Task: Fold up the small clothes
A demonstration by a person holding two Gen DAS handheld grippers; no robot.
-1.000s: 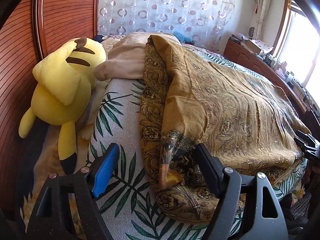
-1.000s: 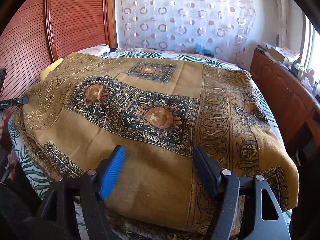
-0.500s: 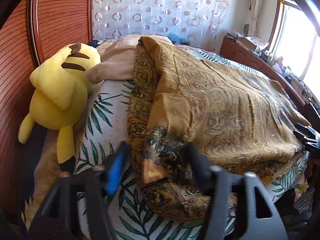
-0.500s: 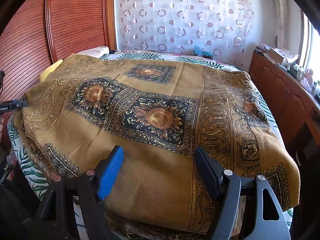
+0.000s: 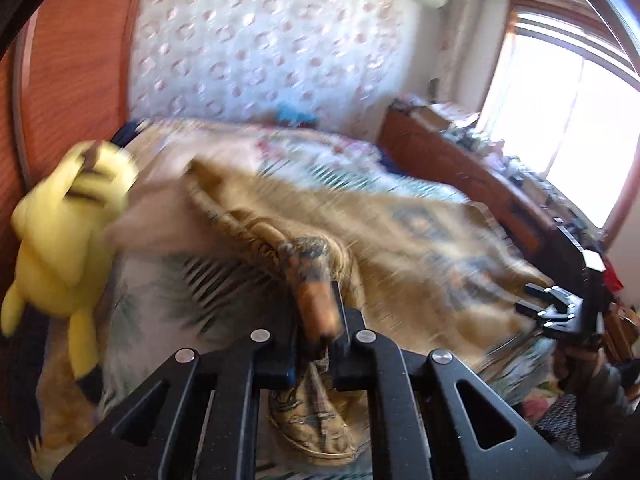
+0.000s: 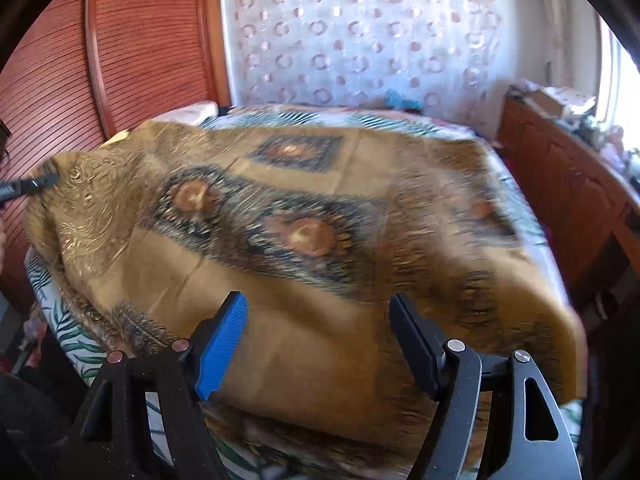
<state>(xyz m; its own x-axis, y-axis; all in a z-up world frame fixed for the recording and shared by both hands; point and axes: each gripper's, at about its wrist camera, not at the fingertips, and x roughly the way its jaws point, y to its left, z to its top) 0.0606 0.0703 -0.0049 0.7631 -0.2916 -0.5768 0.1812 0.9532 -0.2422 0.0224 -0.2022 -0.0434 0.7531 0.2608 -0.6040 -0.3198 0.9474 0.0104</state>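
Observation:
A large ochre cloth with dark sunflower squares (image 6: pixel 320 216) lies spread over the bed. My left gripper (image 5: pixel 316 334) is shut on a bunched corner of the cloth (image 5: pixel 316 304) and holds it lifted off the bed; the view is blurred by motion. That gripper also shows at the far left of the right wrist view (image 6: pixel 28 186), at the cloth's raised left corner. My right gripper (image 6: pixel 320 344) is open, its jaws wide apart over the cloth's near edge, holding nothing. It also shows at the right of the left wrist view (image 5: pixel 556 312).
A yellow plush toy (image 5: pixel 68 236) leans at the left by the red-brown slatted headboard (image 6: pixel 56 80). The leaf-print sheet (image 5: pixel 168 304) covers the bed. A wooden sideboard (image 6: pixel 568 200) with small items runs along the right. A dotted curtain (image 6: pixel 360 40) hangs behind.
My left gripper has closed on the cloth's corner and lifted it up off the bed, pulling the left side of the cloth with it. My right gripper has stayed open over the near edge.

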